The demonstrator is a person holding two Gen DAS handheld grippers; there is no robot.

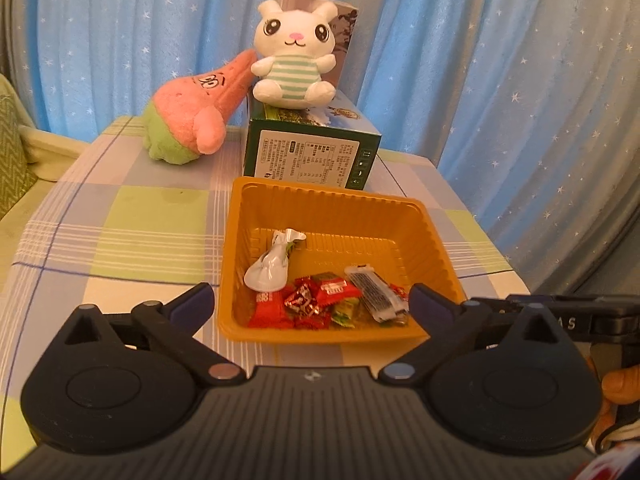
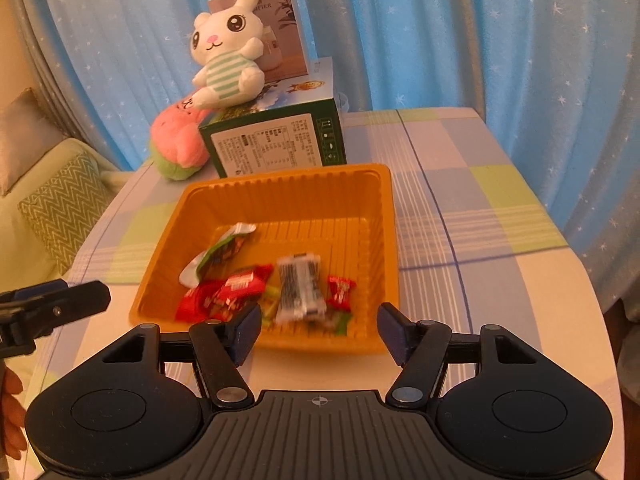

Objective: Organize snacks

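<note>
**Snacks all sitting in the orange tray, both grippers empty**

Going left to right on the checked tablecloth: a pink and green plush lies tipped against a green box, and a white bunny toy sits on top of that box with a taller carton behind it.

In front of the box is the orange tray. Inside, from the left: a white twisted wrapper, a heap of red wrapped candies with something green poking out underneath, then a black and white bar packet leaning on the right side. The right wrist view blurs that packet, so the print on it is anyone's guess.

The left gripper is spread wide with nothing between its fingers, hanging just short of the tray's near edge. The right gripper is partly open, also holding nothing, near rim of the tray showing between its tips. A hand is cut off at the frame edge.
</note>
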